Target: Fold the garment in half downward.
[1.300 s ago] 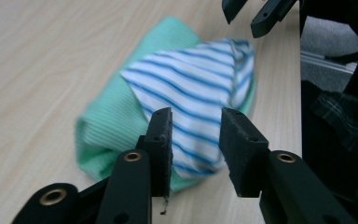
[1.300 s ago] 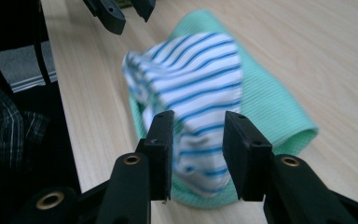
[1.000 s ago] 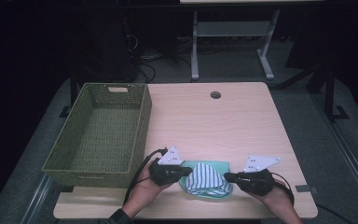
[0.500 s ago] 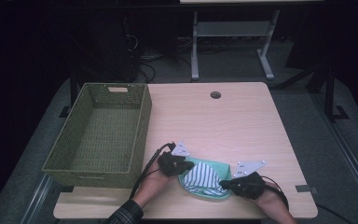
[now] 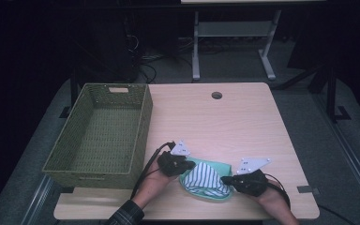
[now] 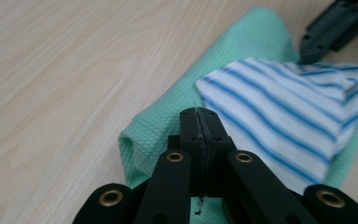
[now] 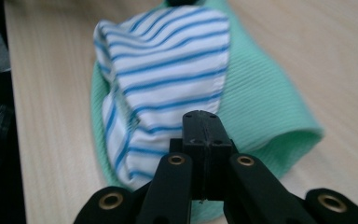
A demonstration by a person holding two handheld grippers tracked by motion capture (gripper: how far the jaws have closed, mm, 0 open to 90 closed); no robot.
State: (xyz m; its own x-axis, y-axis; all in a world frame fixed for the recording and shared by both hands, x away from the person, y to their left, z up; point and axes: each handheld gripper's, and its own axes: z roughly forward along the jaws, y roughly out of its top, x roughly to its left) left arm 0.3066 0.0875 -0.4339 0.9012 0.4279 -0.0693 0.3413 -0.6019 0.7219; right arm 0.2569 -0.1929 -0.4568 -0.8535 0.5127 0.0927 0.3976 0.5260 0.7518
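A mint-green cloth (image 5: pixel 214 165) lies folded near the table's front edge, with a blue-and-white striped cloth (image 5: pixel 205 178) on top of it. My left gripper (image 5: pixel 191 165) sits at the bundle's left end. Its jaws are pressed together at the seam where stripes meet green (image 6: pixel 199 114). At the right end, my right gripper (image 5: pixel 225 179) also has its jaws pressed together, on the striped hem and the green fold beneath (image 7: pixel 202 116). The green fold (image 7: pixel 279 126) loops up off the wood beside it.
A woven olive basket (image 5: pixel 143 119) stands empty at the left of the wooden table (image 5: pixel 225 126). A round cable hole (image 5: pixel 216 95) sits near the table's far edge. Beyond the table are a dark floor, cables and a grey stand.
The left gripper has edged slightly away from the near edge and the right gripper slightly toward it. The cloth bundle stays between them, a little more bunched.
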